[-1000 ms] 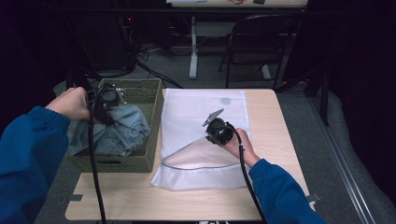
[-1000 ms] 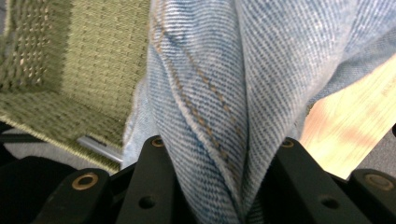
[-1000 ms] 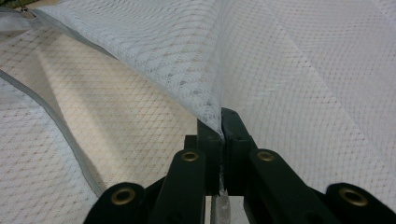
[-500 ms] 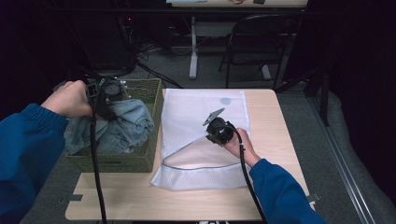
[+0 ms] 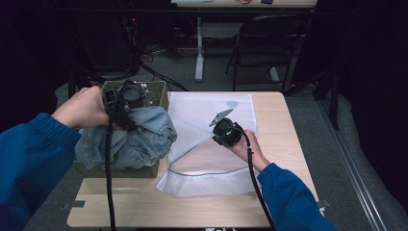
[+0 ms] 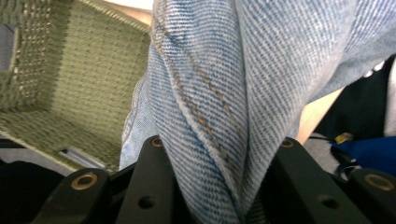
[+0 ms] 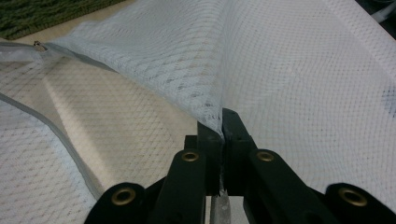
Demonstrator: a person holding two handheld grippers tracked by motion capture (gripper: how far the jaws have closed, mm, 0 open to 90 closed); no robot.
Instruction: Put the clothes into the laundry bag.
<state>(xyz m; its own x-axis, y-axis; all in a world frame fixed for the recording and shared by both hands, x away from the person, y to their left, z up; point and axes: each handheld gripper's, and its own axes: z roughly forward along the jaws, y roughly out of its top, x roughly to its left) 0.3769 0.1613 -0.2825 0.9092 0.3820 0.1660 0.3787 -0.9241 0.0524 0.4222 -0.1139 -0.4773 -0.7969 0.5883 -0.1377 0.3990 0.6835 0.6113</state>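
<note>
I see the table (image 5: 144, 207) with a white mesh bag (image 5: 211, 144) spread across its middle, reaching the far edge. At the left edge sits a green basket (image 5: 156, 91), and blue jeans (image 5: 139, 139) bulge out of it, lifted above its rim. My left gripper (image 6: 219, 186) is clamped on a thick fold of the jeans over the basket. My right gripper (image 7: 223, 135) is pinched tight on the top layer of the mesh bag, tenting it up off the table.
</note>
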